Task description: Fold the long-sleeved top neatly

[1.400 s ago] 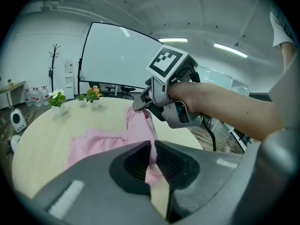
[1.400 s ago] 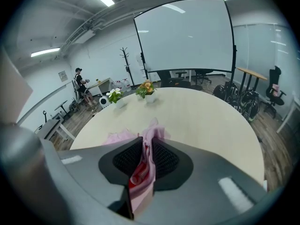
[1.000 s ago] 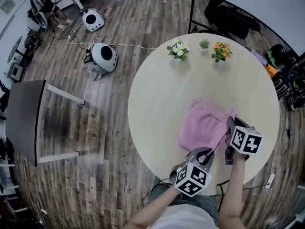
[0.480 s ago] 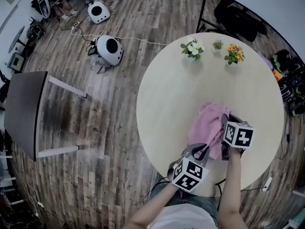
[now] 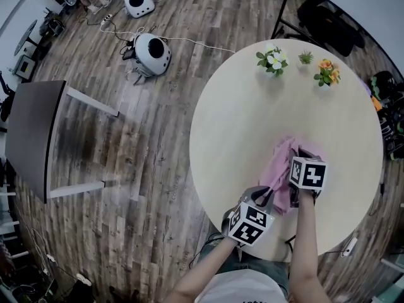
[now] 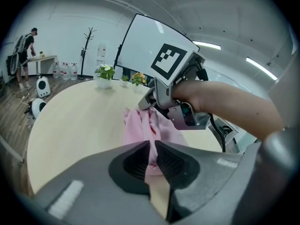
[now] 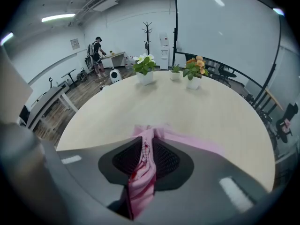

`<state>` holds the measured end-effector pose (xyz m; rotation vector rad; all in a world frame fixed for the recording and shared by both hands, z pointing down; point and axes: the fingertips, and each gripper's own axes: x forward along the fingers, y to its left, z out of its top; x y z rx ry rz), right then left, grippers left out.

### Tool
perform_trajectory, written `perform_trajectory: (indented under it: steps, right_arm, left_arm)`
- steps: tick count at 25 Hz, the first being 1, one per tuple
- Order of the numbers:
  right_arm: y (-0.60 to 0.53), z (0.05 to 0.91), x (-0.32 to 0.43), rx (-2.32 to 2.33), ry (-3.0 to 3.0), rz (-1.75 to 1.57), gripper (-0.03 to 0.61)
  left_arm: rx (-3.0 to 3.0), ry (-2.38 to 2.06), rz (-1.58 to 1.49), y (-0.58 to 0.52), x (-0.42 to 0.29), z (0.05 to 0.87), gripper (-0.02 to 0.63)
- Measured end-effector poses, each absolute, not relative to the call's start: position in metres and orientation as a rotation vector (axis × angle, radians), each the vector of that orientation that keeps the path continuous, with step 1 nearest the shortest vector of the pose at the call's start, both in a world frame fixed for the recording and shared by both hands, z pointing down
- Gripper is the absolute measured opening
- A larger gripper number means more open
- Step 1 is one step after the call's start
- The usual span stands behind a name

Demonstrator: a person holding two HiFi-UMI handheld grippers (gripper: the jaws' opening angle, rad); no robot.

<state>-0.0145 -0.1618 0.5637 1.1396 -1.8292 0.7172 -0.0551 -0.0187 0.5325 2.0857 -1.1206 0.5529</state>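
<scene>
Since a second ago the top [image 5: 278, 169] has narrowed from a spread patch to a slim bunched strip, and the right gripper [image 5: 298, 152] has swung inward over it toward the left gripper [image 5: 265, 196]. Reads as a side being carried across: a lengthwise fold in progress, not yet laid down. Top lies on the near right part of the table [image 5: 240, 125], close to the person's edge. Left gripper clenched on a pinch of pink cloth at the near end; right gripper likewise clamped on a gathered fold, cloth running down between its jaws. The two sit close together, fabric slack and creased between them. Near rim is just behind the left gripper, so little margin to pull back. Bare tabletop lies ahead and to the left; plants [image 5: 273, 59] stand well apart at the far rim.
</scene>
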Motion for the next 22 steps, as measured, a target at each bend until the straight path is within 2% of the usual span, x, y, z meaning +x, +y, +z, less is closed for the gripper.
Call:
perform_trajectory:
  steps: [8, 22]
  right_arm:
    - [-0.159, 0.583, -0.035, 1.104, -1.808, 0.687, 0.118]
    - [-0.156, 0.598, -0.059, 1.075, -1.843, 0.658, 0.196]
  left_arm:
    - [1.989, -1.124, 0.567, -0.014, -0.071, 0.564, 0.038]
    - [1.863, -1.157, 0.511, -0.014, -0.091, 0.588, 0.055]
